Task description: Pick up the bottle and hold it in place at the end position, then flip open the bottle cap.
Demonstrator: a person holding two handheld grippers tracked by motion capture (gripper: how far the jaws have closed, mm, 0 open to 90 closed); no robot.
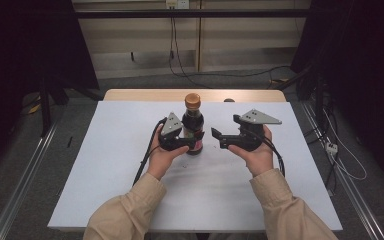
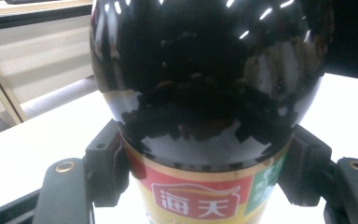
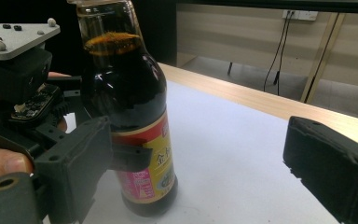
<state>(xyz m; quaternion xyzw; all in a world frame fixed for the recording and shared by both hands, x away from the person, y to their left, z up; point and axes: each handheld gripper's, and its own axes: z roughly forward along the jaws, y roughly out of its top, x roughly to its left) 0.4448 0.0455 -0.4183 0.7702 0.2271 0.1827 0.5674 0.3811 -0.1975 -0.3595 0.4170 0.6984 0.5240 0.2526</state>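
1. We see a dark sauce bottle (image 1: 193, 125) standing upright on the white bench (image 1: 105, 165), toward the far middle of the top, with a brown cap (image 1: 192, 100) on it.
2. The left hand-held gripper (image 1: 185, 142) is clamped on the bottle's lower body. In the left gripper view both black jaws press the sides of the bottle (image 2: 205, 93) at the top of its red and yellow label (image 2: 196, 200).
3. The left hand (image 1: 162, 157) holds that gripper from below and its grey three-cornered plate (image 1: 171, 125) sits just left of the bottle.
4. The right hand-held gripper (image 1: 217, 136) stands wide, with nothing between its jaws. It is just right of the bottle and apart from it, pointing toward it.
5. In the right gripper view we see the bottle (image 3: 126, 112) between the near jaw at the left and the far jaw at the right, touching neither pad. The left hand-held gripper (image 3: 121, 156) shows there gripping the bottle at the label.
6. The right hand (image 1: 255, 152) holds its gripper above the bench. Both sleeves (image 1: 125, 210) are beige.
7. The liquid is dark and its level sits in the bottle's neck in the right gripper view.
8. A wooden strip (image 1: 145, 95) runs along the bench's far edge. Cables (image 1: 180, 65) hang at the wall behind.
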